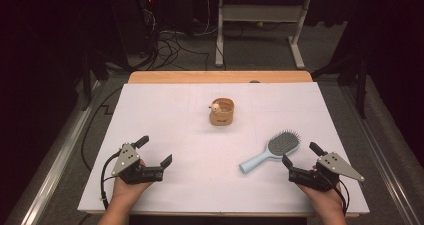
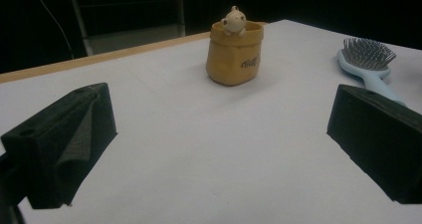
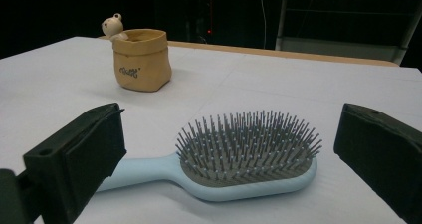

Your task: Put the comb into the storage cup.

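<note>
Fingers of both grippers apart, tan pouch [image 1: 222, 112] upright mid-table, small bear figure [image 1: 215, 106] peeking over its rim

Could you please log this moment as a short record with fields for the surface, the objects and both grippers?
surface: white table
hairbrush: light blue, lying bristles up, just ahead of the right gripper
pouch: tan, upright at mid-table, small figure on its rim
left gripper: open, empty
right gripper: open, empty

Light blue hairbrush [image 3: 239, 157], bristles up, lying flat on white table [image 1: 165, 110]
</note>
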Available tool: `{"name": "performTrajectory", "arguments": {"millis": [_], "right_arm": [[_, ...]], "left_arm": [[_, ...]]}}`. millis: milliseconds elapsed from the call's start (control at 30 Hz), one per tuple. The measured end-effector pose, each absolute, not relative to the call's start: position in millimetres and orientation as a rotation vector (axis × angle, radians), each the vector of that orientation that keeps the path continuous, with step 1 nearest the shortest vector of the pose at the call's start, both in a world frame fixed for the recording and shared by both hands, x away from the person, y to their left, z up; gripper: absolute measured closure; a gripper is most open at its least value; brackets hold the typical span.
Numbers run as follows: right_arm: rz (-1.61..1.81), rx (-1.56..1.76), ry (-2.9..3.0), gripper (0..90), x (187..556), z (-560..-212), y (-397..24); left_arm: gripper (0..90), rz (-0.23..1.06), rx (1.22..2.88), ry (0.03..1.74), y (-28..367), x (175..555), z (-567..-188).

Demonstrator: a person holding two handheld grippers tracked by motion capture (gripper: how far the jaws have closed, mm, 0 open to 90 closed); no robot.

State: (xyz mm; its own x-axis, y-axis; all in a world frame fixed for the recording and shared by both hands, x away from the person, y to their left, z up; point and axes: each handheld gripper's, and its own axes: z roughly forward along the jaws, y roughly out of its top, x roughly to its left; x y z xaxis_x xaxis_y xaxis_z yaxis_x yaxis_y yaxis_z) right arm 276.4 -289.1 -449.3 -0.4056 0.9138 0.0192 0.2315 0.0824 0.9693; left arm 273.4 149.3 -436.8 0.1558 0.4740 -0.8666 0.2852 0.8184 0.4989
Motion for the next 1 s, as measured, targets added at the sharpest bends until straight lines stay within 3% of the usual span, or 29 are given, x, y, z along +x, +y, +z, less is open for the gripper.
{"name": "performTrajectory", "arguments": {"millis": [1000], "right_arm": [[1.35, 1.147, 1.728, 0.5, 275.9, -449.4, -286.7]], "left_arm": [[0.1, 0.14, 0.649, 1.435, 150.8, 273.1, -435.8]]}}
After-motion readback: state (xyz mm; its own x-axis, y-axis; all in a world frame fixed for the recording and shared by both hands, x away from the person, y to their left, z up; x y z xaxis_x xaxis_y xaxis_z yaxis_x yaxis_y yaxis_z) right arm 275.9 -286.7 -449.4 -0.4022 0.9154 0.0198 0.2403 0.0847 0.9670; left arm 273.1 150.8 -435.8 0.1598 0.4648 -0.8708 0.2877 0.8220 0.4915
